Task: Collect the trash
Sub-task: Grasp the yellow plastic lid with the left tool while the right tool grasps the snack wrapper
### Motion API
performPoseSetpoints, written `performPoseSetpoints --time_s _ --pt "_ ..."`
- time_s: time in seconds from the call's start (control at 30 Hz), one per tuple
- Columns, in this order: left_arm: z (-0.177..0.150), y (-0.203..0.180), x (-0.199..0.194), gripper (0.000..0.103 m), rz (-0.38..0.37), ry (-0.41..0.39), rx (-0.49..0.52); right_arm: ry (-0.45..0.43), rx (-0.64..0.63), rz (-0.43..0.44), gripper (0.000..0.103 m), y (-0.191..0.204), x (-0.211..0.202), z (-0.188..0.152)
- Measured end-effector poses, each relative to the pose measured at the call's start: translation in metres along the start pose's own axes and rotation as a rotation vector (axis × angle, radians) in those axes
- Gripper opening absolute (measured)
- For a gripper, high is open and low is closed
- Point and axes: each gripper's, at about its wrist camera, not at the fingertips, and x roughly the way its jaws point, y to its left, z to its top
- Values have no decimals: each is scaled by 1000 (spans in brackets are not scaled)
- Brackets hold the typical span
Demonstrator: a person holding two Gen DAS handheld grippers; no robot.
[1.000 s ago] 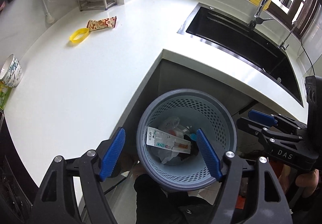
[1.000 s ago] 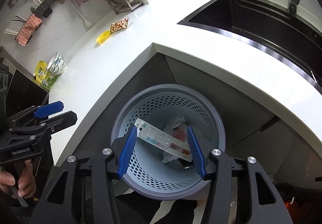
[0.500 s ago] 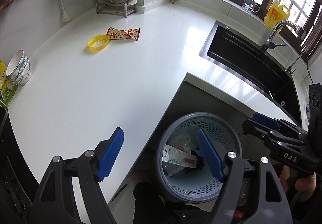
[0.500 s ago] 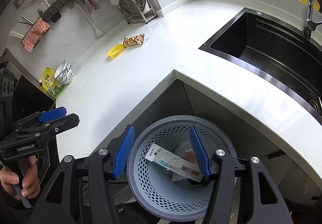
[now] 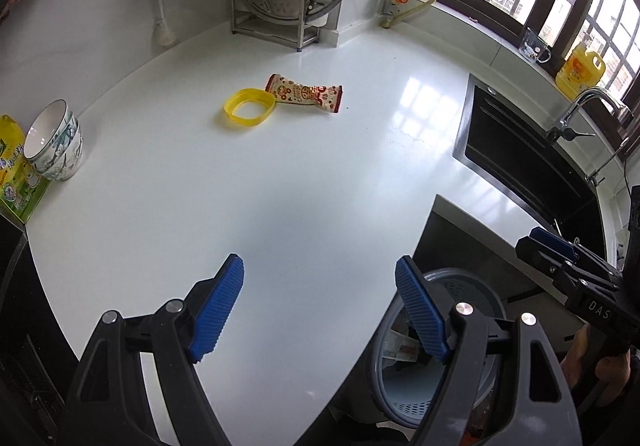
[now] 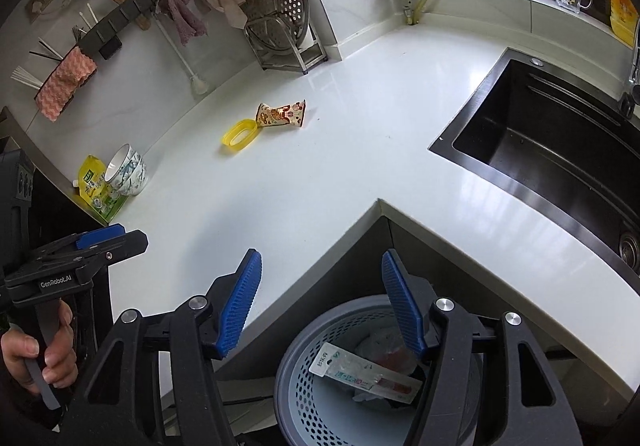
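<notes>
Nearest, the left gripper (image 5: 320,310) stands wide apart with nothing between its blue pads, hanging over the front edge of the white counter (image 5: 280,185). The right gripper (image 6: 322,304) is opening, also empty, above the inner corner where the counter edge turns. Below that corner sits the grey bin (image 6: 304,378), tucked against the dark cabinet; a flat white packet (image 6: 360,372) lies across crumpled waste inside it. Beyond both tools the counter is a broad bare stretch. Farther back, near the middle, a yellow ring (image 5: 249,112) lies touching a printed wrapper (image 5: 306,92), with open surface all round them. At the left edge stacked bowls (image 5: 54,141) sit beside a green-yellow pouch (image 5: 14,173). The black sink (image 6: 560,153) cuts into the counter on the right. A steel rack (image 5: 280,5) stands against the back wall.
</notes>
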Motion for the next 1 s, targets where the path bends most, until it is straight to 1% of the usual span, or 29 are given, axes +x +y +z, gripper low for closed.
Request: performPoseSetpoints --time_s 0.13,0.23,0.43,0.57,0.77,0.9,1.0 --pt "20 27 9 77 18 -16 -8 -12 -19 -12 60 13 24 25" --pt "37 49 20 80 15 -27 -26 -16 -39 -20 60 24 45 49" --pt "73 87 53 81 16 -30 -53 -3 -137 -33 61 52 94 97" --pt "93 103 75 81 22 -26 -76 14 -208 -50 61 68 127 123" --pt "118 122 101 81 45 -31 -106 49 -299 -54 61 78 173 153" --pt "129 130 119 81 53 -15 -123 95 -397 -57 64 86 203 165" --pt "135 135 131 81 57 -1 -137 128 -451 -56 64 89 222 173"
